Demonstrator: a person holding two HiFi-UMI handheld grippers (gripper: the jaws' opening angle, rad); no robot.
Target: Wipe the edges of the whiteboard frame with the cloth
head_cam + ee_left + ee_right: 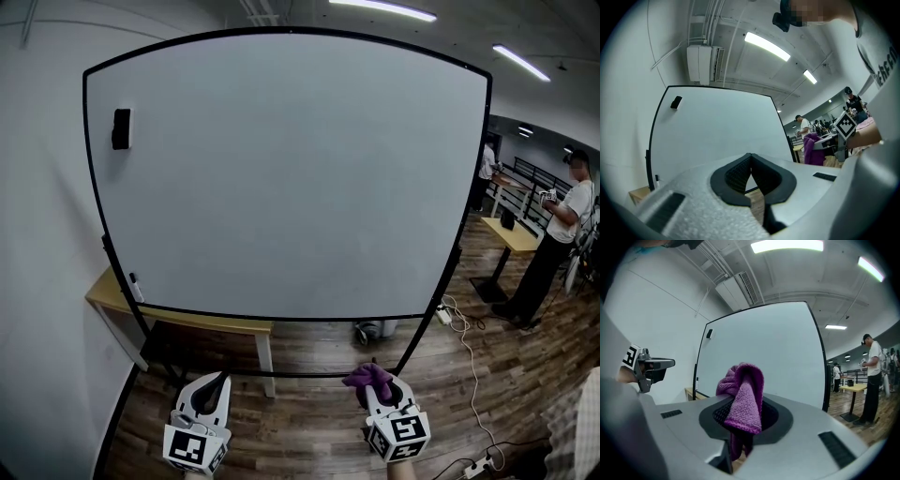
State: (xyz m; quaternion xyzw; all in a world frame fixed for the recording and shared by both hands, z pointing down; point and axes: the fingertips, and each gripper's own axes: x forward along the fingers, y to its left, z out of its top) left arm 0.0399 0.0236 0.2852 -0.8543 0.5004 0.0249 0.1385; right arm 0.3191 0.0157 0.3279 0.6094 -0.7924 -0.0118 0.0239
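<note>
The left tongs (216,382) sit low, jaws pressed together at the tips with nothing between them. Ahead of and above both tongs stands the whiteboard (291,169), its black frame (281,317) well apart from either. A black eraser (121,128) clings high on the board to the upper left, and a wooden bench (202,322) shows behind its lower left corner. The right tongs (377,386) are clamped on a purple cloth (367,377), which bunches above the jaws. Far to their right stands a person (561,225).
</note>
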